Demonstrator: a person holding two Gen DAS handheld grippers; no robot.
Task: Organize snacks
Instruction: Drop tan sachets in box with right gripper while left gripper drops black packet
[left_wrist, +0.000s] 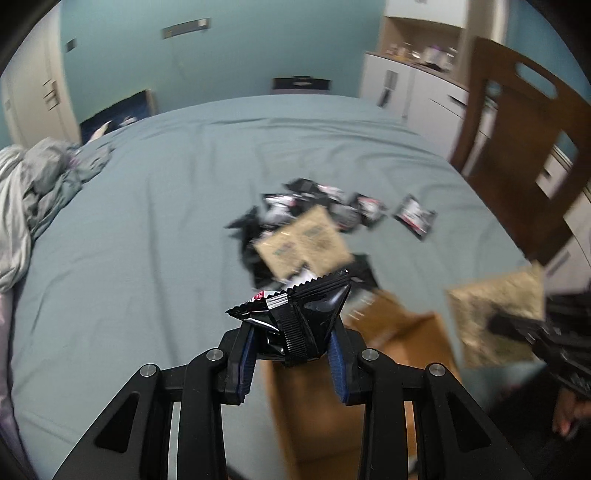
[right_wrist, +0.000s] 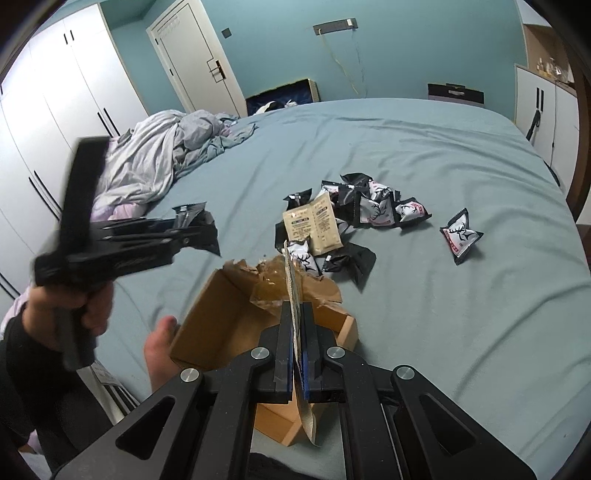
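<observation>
Jaws pinch black packet (left_wrist: 295, 325), tan sachet (right_wrist: 293, 291)

Teal walls (right_wrist: 280, 40), white wardrobe (right_wrist: 55, 92), blue-sheeted bed (right_wrist: 424, 147)

Left claw (left_wrist: 293, 360) clamping a black snack packet (left_wrist: 299, 317), cardboard box (left_wrist: 369, 376) below, packets pile (left_wrist: 317, 210) on bed (left_wrist: 147, 240)

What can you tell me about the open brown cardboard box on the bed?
The open brown cardboard box sits on the blue-grey bedsheet near the bed's edge, just short of the snack pile. Its top is open, with a torn, crumpled flap carrying glossy tape on the far side. The inside looks bare as far as visible. The right gripper, shut on a flat beige packet, hangs above it. Nothing visibly touches it except the sheet.
</observation>
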